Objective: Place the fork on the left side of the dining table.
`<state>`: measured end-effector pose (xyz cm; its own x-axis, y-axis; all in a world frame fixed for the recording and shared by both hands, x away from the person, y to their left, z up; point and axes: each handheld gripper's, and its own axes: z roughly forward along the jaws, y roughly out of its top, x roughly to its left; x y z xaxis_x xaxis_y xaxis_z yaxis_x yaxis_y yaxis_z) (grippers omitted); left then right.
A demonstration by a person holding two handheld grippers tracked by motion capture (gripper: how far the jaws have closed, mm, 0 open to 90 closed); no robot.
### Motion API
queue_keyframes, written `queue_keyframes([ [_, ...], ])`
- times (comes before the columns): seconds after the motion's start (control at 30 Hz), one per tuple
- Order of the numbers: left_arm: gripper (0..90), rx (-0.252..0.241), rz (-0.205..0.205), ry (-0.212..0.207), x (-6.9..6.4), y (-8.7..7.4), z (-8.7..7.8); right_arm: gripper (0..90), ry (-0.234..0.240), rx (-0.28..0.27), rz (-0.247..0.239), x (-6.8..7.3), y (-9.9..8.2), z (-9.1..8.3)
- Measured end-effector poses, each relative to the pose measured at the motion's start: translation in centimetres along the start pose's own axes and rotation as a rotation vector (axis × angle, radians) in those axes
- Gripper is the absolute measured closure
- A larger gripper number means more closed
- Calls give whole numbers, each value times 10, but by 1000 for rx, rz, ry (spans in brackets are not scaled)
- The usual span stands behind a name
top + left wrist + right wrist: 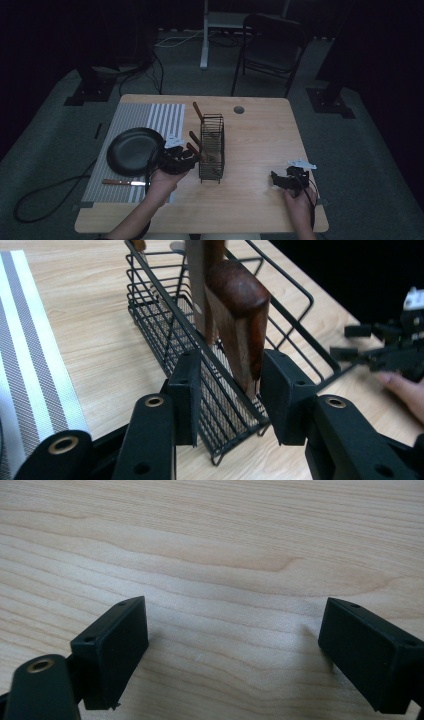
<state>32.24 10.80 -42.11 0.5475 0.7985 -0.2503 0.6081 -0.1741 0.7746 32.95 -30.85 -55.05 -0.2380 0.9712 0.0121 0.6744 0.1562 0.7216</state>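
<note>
Looking down from the high view, you have your left gripper (186,159) at the near end of the black wire rack (212,147), its jaws around one of the brown wooden handles (193,150) that lean out of it, while your right gripper (286,181) rests well apart on the bare wooden surface (260,140). Behind your left jaws, on the striped mat (145,120), sits a black pan (134,151), and a knife (125,182) lies on the mat beside your left hand (162,182). Moving to the left gripper view, the jaws reach up on either side of the rack's rim, and the wooden handle (240,320) stands tilted between them; the right-hand pad (280,395) lies right against its lower edge, the left-hand pad (186,395) is apart from it with rack wire in the gap, so you are not clamping it yet. Beyond the right-hand jaw you can see your other gripper (385,347) on the surface. Turning to the right gripper view, the jaws are spread wide and released, with bare wood grain (225,570) between the pads and ahead of them.
</note>
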Motion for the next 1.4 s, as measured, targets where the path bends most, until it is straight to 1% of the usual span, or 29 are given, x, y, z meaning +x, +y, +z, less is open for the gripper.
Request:
queue_keyframes([
  [0.13, 610, 3, -11, 1, 0, 2, 4, 121, 0, 0, 0, 0, 0, 0],
  [0.17, 611, 2, -8, 3, -1, 2, 5, 122, 0, 0, 1, 0, 0, 0],
  [0.23, 650, -1, -15, 0, -2, 3, 6, 121, 0, 0, 0, 0, 0, 0],
  [0.3, 715, -13, -15, 5, -4, 3, 6, 121, 0, 0, 0, 0, 0, 0],
  [0.37, 722, -18, -14, -6, -4, 2, 6, 122, 0, 0, 0, 0, 0, 0],
  [0.47, 747, -38, -40, -23, -2, 2, 5, 122, 0, 0, 0, 0, 0, 0],
  [0.5, 765, -48, -41, -27, -2, 2, 4, 122, 0, 0, 0, 0, 0, 0],
  [0.6, 795, -55, -53, -58, -2, 2, 3, 121, 0, 0, 1, 0, 0, 0],
  [0.63, 800, -55, -51, -65, -2, 2, 3, 122, 0, 0, 0, 0, 0, 0],
  [0.67, 801, -56, -38, -65, -4, 2, 2, 121, 0, 0, 0, 0, 0, 0],
  [0.83, 805, -72, -16, -65, -7, -1, -1, 122, 0, 0, 0, 0, 0, 0],
  [0.87, 805, -70, -12, -76, -7, 0, -2, 122, 0, 0, 0, 0, 0, 0],
  [0.93, 806, -78, 8, -70, -9, 0, -5, 122, 0, 0, 0, 0, 0, 0],
  [0.97, 806, -84, 3, -75, -9, 1, -7, 122, 0, -1, 0, 0, 0, 0],
  [1.07, 806, -107, 8, -69, -9, 7, -14, 122, 0, 0, 1, 0, 0, 0],
  [1.17, 806, -139, -7, -76, -8, 15, -22, 121, 0, 0, 2, 0, 0, 0],
  [1.2, 806, -149, -10, -84, -7, 18, -26, 122, 0, 1, 1, 0, 0, 0],
  [1.4, 809, -212, 14, -81, -8, 40, -44, 122, 0, 0, -1, 0, 0, 0],
])
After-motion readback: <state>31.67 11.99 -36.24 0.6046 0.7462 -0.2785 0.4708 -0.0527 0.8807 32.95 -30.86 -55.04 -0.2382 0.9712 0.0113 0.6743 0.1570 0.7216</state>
